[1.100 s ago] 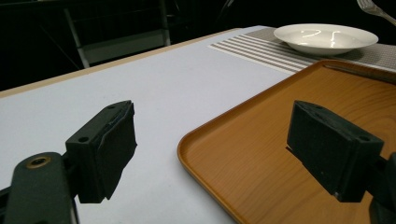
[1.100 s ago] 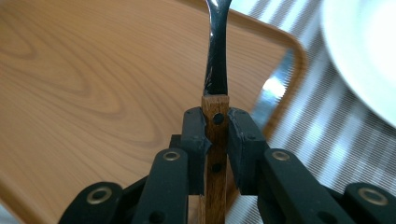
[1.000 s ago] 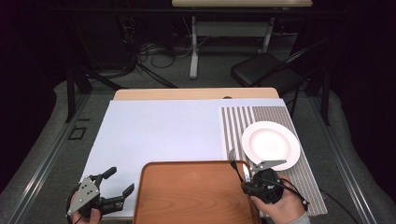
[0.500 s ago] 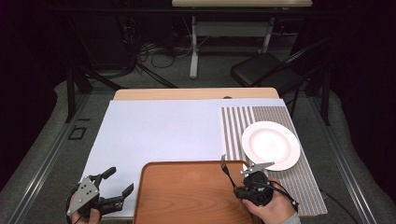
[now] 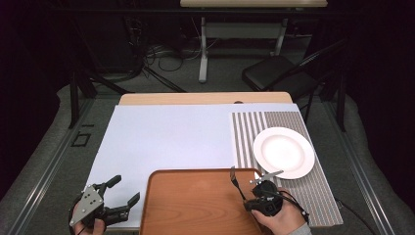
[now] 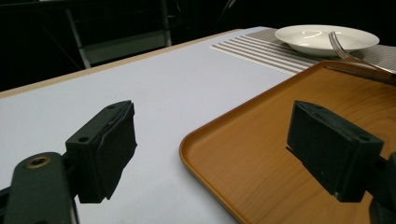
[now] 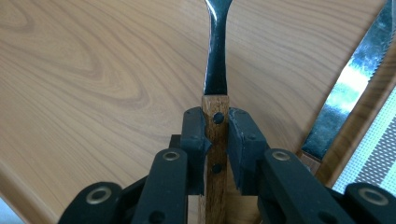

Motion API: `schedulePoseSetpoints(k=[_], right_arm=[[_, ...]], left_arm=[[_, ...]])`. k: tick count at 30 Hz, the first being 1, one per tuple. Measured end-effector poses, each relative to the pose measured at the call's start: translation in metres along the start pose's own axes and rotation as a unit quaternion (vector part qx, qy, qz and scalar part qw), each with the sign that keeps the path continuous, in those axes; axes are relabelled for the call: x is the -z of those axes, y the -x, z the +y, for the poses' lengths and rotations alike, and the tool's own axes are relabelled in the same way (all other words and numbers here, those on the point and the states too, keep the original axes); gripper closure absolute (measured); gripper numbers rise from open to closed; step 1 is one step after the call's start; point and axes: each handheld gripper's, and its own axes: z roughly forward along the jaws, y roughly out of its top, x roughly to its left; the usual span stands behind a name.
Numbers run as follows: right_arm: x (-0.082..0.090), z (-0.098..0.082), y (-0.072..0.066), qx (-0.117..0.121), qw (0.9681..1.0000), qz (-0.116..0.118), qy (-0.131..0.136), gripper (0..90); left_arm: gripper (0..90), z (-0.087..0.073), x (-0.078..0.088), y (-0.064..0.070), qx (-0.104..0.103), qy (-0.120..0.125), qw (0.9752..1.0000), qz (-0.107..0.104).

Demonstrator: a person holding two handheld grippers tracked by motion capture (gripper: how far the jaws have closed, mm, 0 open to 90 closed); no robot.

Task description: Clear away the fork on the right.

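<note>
My right gripper (image 5: 250,197) (image 7: 217,137) is shut on the wooden handle of a fork (image 5: 235,179) (image 7: 215,65). The fork's metal neck and tines point away from me, low over the brown wooden tray (image 5: 191,208) (image 7: 93,70) near its right side. The fork's tines (image 6: 337,43) also rise past the tray's far edge in the left gripper view. A serrated knife (image 7: 348,100) lies by the tray's right rim. My left gripper (image 5: 125,190) (image 6: 212,149) stands open at the tray's (image 6: 261,154) left edge with nothing between its pads.
A white plate (image 5: 284,152) (image 6: 322,37) rests on a striped placemat (image 5: 252,132) right of and beyond the tray. A pale blue sheet (image 5: 166,137) covers the table's middle. A dark chair (image 5: 279,76) stands behind the table.
My right gripper has sunk toward the tray with the fork and shifted a little left. The left gripper has stayed put.
</note>
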Motion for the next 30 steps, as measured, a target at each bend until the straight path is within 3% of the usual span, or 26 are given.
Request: schedulePoseSetpoints(k=[1,2,4,9,12,13,17,19,22,23,24,28,30], right_arm=[[0.003,0.002,0.001,0.000,0.9996,-0.003,-0.028,77.2],[-0.002,0.000,0.002,-0.008,1.0000,0.003,-0.001,77.2],[-0.006,0.000,0.003,-0.020,0.9998,0.009,0.003,77.2],[-0.016,0.001,0.005,-0.027,0.9996,0.008,-0.005,77.1],[-0.020,0.002,0.004,-0.021,0.9994,0.000,-0.026,77.0],[-0.021,0.001,0.005,-0.011,0.9996,0.001,-0.025,77.0],[-0.021,0.001,0.004,-0.013,0.9997,0.003,-0.021,76.8],[-0.022,-0.001,0.005,-0.013,0.9999,0.011,-0.002,76.7],[-0.020,-0.002,0.004,-0.016,0.9998,0.012,-0.009,75.5],[-0.021,-0.003,0.004,-0.015,0.9996,0.018,0.013,74.2],[-0.018,-0.003,0.004,-0.009,0.9998,0.015,0.006,72.9],[-0.009,-0.001,-0.001,0.007,0.9990,0.024,0.037,72.2],[-0.008,0.002,-0.001,0.021,0.9972,0.044,0.056,75.9]], left_arm=[[15.7,0.000,0.000,0.000,0.000,0.000,1.0000,0.000],[15.7,0.000,0.000,0.000,0.001,0.000,1.0000,0.000],[15.7,0.000,0.000,0.000,0.000,0.000,1.0000,0.000],[15.7,0.000,0.000,0.000,0.003,0.000,1.0000,0.001],[15.7,0.000,0.000,-0.001,0.001,0.001,1.0000,0.001],[15.7,0.000,0.001,-0.001,0.001,0.001,1.0000,0.001],[15.7,-0.001,0.000,-0.002,0.005,0.000,1.0000,0.003],[15.7,-0.001,0.000,-0.001,0.003,0.000,1.0000,0.002],[15.7,0.000,0.000,0.000,0.001,-0.001,1.0000,0.002],[15.7,0.000,0.000,0.000,0.000,-0.001,1.0000,0.002],[15.7,0.000,0.000,0.000,0.001,0.000,1.0000,0.003],[15.7,0.000,0.000,0.000,0.003,-0.001,1.0000,0.003],[15.7,-0.001,0.001,0.000,0.004,0.000,1.0000,0.003]])
